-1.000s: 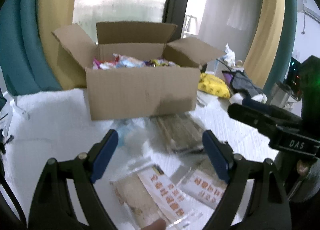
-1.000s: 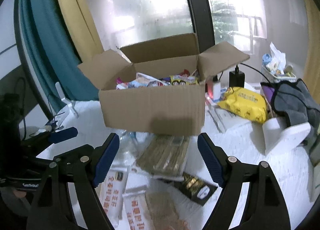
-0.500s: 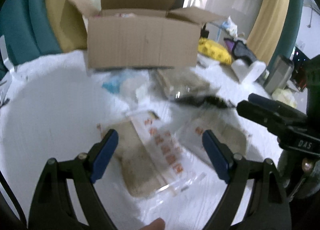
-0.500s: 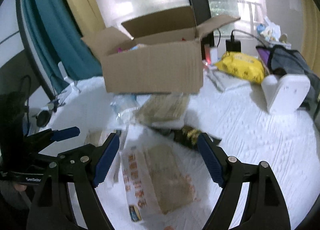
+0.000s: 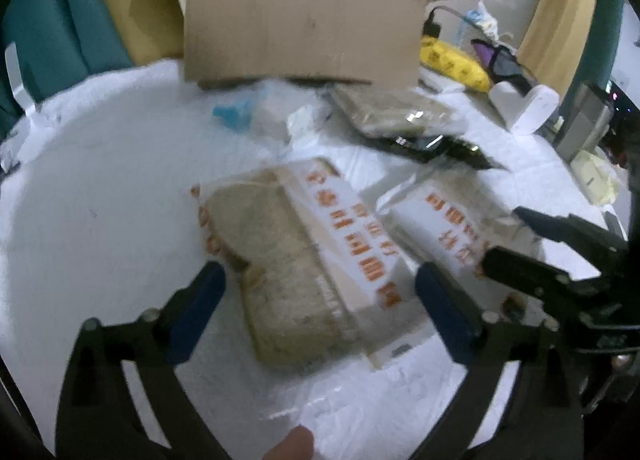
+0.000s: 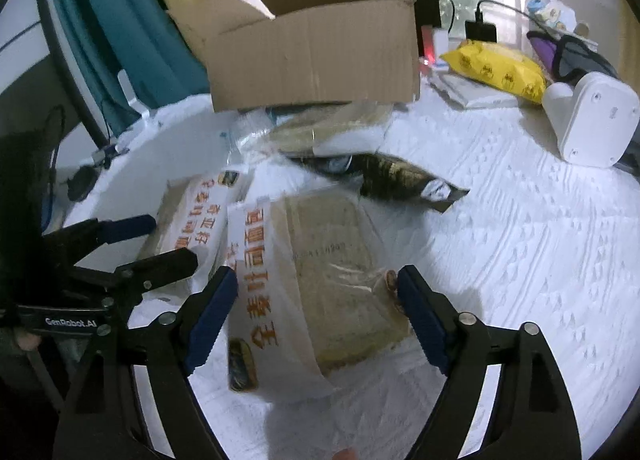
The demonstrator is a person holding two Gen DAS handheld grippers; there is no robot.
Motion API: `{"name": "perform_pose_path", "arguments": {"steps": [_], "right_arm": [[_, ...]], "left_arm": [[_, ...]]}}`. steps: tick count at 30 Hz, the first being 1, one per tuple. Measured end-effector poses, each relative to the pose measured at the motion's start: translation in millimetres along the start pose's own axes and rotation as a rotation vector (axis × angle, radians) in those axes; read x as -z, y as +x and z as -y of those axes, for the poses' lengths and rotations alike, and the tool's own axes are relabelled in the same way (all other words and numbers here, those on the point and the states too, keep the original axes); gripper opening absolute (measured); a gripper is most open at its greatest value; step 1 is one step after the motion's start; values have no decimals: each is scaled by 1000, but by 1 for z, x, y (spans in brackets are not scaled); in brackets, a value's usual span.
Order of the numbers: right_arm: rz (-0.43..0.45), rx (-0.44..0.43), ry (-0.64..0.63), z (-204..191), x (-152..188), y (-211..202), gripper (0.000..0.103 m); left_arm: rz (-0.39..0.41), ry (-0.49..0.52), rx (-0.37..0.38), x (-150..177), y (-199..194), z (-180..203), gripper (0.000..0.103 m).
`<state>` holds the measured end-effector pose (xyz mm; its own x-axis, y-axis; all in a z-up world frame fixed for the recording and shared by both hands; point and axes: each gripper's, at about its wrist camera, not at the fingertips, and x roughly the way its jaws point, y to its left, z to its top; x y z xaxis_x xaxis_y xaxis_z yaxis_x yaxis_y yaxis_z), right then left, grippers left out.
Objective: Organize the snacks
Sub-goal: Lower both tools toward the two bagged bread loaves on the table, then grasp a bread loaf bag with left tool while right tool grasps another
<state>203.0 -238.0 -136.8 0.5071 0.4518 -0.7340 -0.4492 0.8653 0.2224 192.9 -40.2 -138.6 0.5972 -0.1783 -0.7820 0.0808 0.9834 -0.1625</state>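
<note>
Two clear bread packets with orange lettering lie side by side on the white cloth. My left gripper [image 5: 320, 282] hovers low over the left packet [image 5: 288, 260], which lies between its blue pads untouched; the jaws are opening. My right gripper [image 6: 316, 280] straddles the right packet [image 6: 332, 272] the same way, pads clear of it, jaws opening. Each gripper shows in the other's view: the right gripper [image 5: 516, 236] over the right packet [image 5: 452, 227], the left gripper [image 6: 160, 242] over the left packet [image 6: 196, 219]. The open cardboard box [image 5: 300, 27] stands behind.
A dark snack pouch [image 6: 400, 179] and a brown cracker pack [image 6: 332, 127] lie between the bread and the box [image 6: 312, 55]. A blue-and-clear wrapper [image 5: 236, 111] sits near the box's front. A yellow bag [image 6: 496, 67] and a white device [image 6: 592, 119] lie at the right.
Both grippers have sunk and tipped downward toward the bread packets, which now fill the space between the pads. The box has slid up to the top of both views.
</note>
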Motion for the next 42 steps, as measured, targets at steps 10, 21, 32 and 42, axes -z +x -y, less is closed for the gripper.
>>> {"name": "perform_pose_path", "arguments": {"steps": [10,21,32,42], "right_arm": [[-67,41,-42,-10,1,14,94],[-31,46,-35,-12,4,3,80],[-3,55,22,9,6,-18,79],[8,11,56,18,9,-18,79]], "left_arm": [[-13,17,24,1,1,-3,102],[30,46,95,4,-14,4,53],[-16,7,44,-1,-6,5,88],[-61,154,-66,-4,22,43,103]]}}
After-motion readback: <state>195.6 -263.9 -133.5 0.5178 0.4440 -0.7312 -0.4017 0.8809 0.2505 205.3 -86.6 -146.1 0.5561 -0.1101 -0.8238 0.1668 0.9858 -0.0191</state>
